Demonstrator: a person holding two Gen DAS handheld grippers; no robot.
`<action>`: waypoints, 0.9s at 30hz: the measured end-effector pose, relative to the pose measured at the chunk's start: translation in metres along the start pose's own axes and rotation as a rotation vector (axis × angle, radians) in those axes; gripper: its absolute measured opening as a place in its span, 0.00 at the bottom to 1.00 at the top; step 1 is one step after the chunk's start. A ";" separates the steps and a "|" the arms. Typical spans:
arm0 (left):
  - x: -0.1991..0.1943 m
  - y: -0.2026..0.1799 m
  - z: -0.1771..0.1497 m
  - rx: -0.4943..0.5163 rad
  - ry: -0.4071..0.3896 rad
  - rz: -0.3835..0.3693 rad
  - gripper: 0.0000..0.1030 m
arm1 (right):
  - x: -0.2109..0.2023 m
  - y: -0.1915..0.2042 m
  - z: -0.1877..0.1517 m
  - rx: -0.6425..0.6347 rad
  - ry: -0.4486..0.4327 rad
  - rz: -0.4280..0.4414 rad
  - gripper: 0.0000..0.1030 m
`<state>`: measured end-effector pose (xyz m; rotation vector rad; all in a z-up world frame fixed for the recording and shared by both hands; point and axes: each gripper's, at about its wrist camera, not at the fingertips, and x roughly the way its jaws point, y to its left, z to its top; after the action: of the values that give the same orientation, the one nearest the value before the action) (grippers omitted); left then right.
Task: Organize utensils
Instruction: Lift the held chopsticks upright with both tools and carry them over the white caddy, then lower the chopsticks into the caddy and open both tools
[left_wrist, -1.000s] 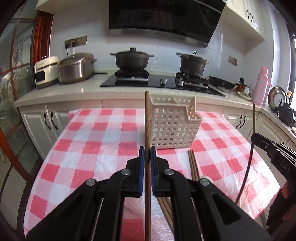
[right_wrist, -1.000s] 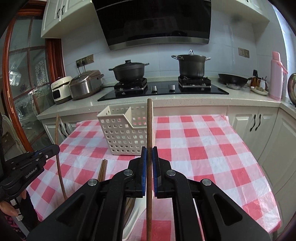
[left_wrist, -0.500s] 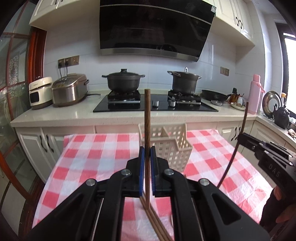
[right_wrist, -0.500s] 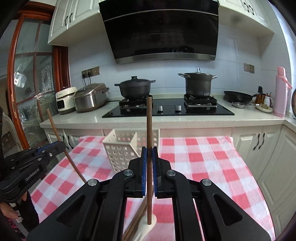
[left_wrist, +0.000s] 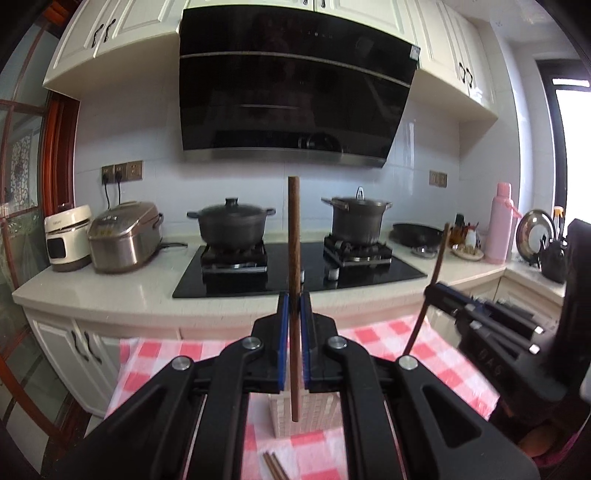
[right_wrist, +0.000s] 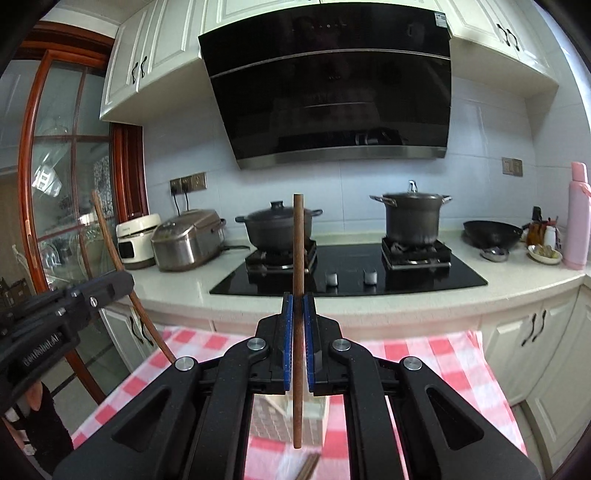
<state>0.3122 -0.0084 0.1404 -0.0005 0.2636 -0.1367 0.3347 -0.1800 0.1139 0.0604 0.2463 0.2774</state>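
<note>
Behind the checked surface (left_wrist: 373, 334) stand a stove with two pots (left_wrist: 231, 225), a rice cooker (left_wrist: 125, 236) and a pink flask (left_wrist: 499, 223). From the left wrist, the left gripper (left_wrist: 294, 306) has its jaws clamped on an upright chopstick (left_wrist: 294, 236), whose lower end hangs over the white basket (left_wrist: 288, 413); spare chopsticks (left_wrist: 273, 465) lie below. A second ago the basket stood well ahead; both grippers have risen since.

From the right wrist, the right gripper (right_wrist: 298, 308) likewise pinches a second chopstick (right_wrist: 298, 240) upright above the basket (right_wrist: 314, 408), nothing between them.

Table: red-and-white checked cloth (left_wrist: 388, 334) covers it.
Basket: white perforated basket (left_wrist: 303, 413) stands on the cloth (mostly hidden by a gripper).
Chopsticks: brown chopsticks (left_wrist: 275, 466) lie near, just before the basket.
</note>
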 end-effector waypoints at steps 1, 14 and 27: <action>0.003 0.000 0.008 0.000 -0.007 0.000 0.06 | 0.004 0.000 0.004 0.000 -0.006 0.001 0.06; 0.094 0.018 0.013 -0.063 0.124 -0.013 0.06 | 0.087 -0.013 -0.003 0.059 0.082 0.055 0.06; 0.170 0.041 -0.055 -0.108 0.369 -0.029 0.07 | 0.147 -0.022 -0.048 0.078 0.308 0.077 0.09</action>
<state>0.4662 0.0098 0.0420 -0.0873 0.6393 -0.1505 0.4654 -0.1587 0.0318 0.1047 0.5622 0.3539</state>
